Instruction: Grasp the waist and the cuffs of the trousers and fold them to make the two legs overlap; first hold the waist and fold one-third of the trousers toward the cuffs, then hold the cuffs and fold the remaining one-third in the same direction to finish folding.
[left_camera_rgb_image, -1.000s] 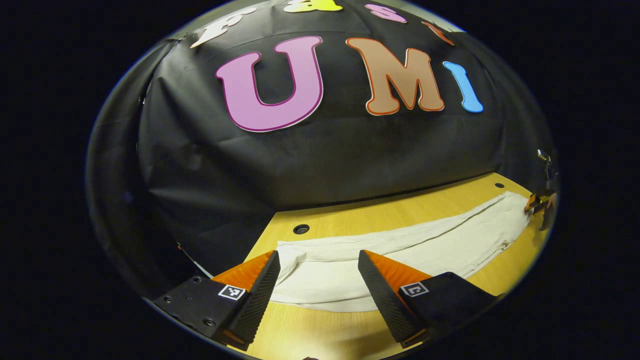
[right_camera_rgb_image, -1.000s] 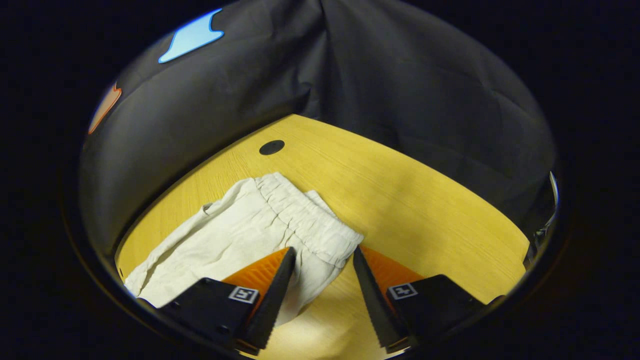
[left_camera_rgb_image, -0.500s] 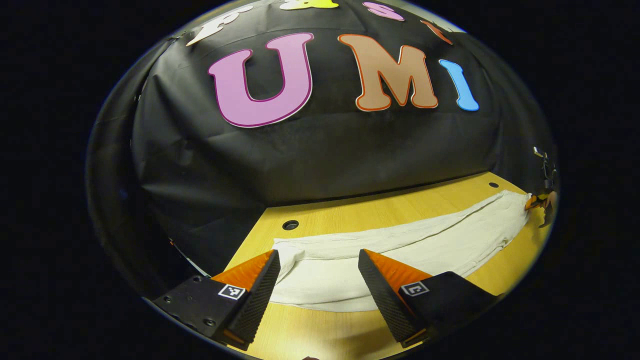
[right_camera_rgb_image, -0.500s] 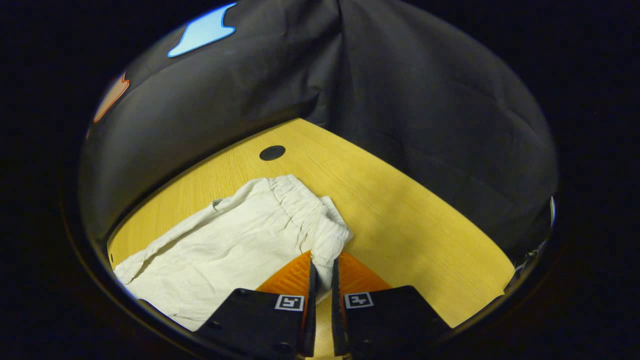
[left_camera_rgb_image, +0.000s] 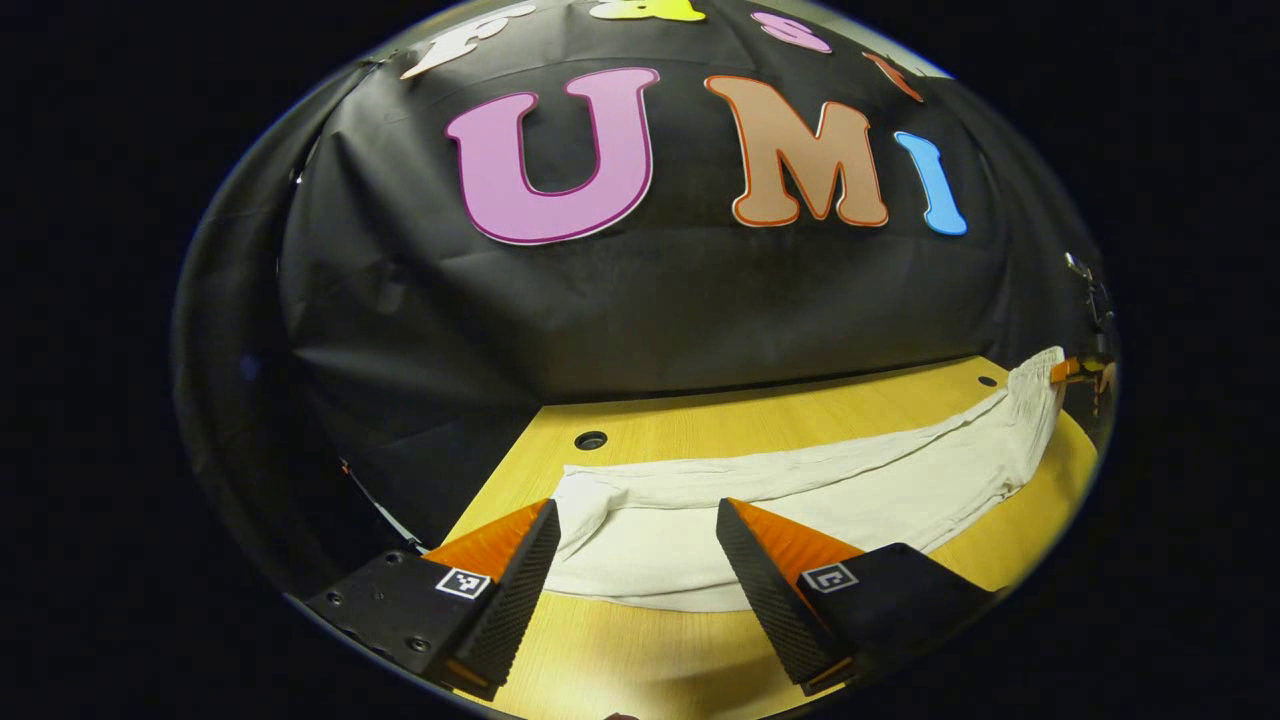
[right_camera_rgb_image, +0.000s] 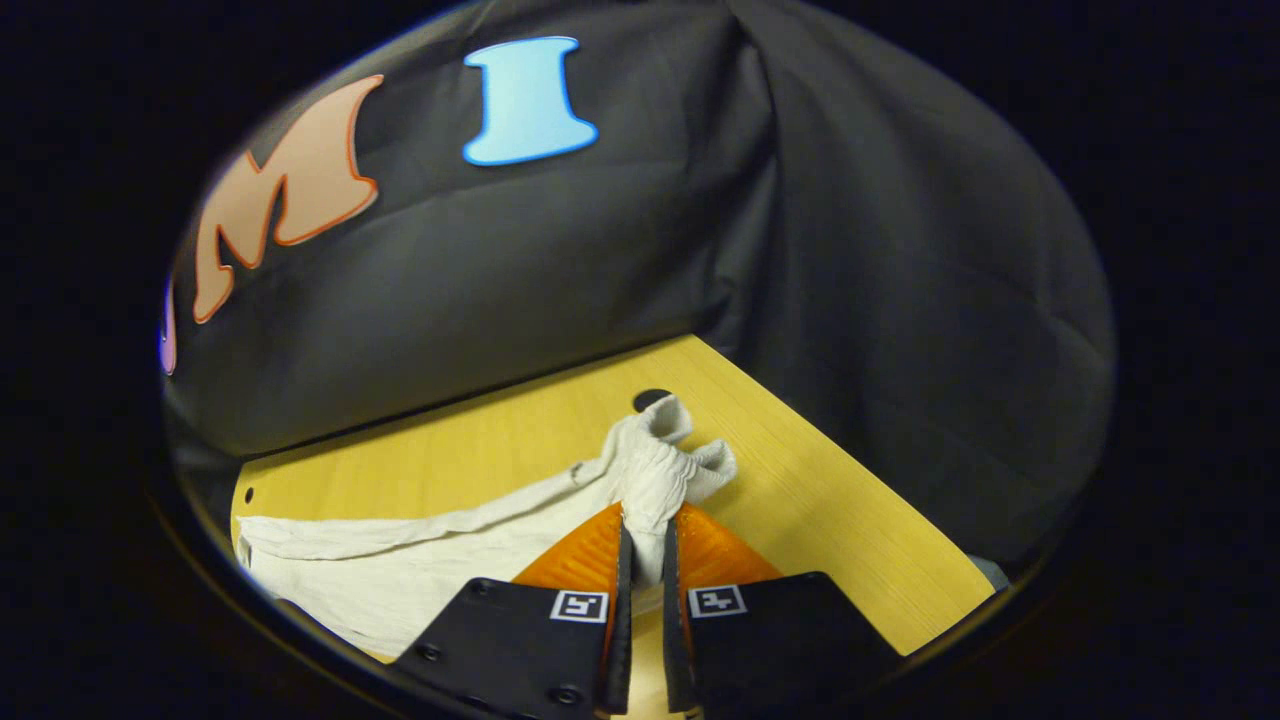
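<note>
In the left gripper view, the left gripper (left_camera_rgb_image: 635, 570) sits at the bottom centre with its jaws spread wide. It holds nothing; the cuff end of the trousers (left_camera_rgb_image: 760, 500) lies on the wooden table (left_camera_rgb_image: 660, 425) between and just beyond its fingers. This end looks the same as half a second ago. From there the pale cloth runs in a long band toward the right edge of the frame. There the waist (left_camera_rgb_image: 1035, 385) now rises off the table, where a moment ago it lay flat. The right gripper (left_camera_rgb_image: 1075, 370) shows small beside it at the far right.

In the right gripper view, the right gripper (right_camera_rgb_image: 641, 560) sits at the bottom centre, closed tight on the gathered waistband (right_camera_rgb_image: 655, 470). A second ago its jaws were wide around the flat waist. The bunched cloth now stands up above the fingertips, and the legs trail toward the lower left of the frame.

I judge the waist grasp is made and lifting has begun. The cuff end is not yet gripped, so the leg-overlap fold probably waits on the left side closing.

By count: one pair of trousers, two grippers, one table. Two dark holes (left_camera_rgb_image: 590, 440) show in the tabletop in the left gripper view, and two in the right gripper view.
</note>
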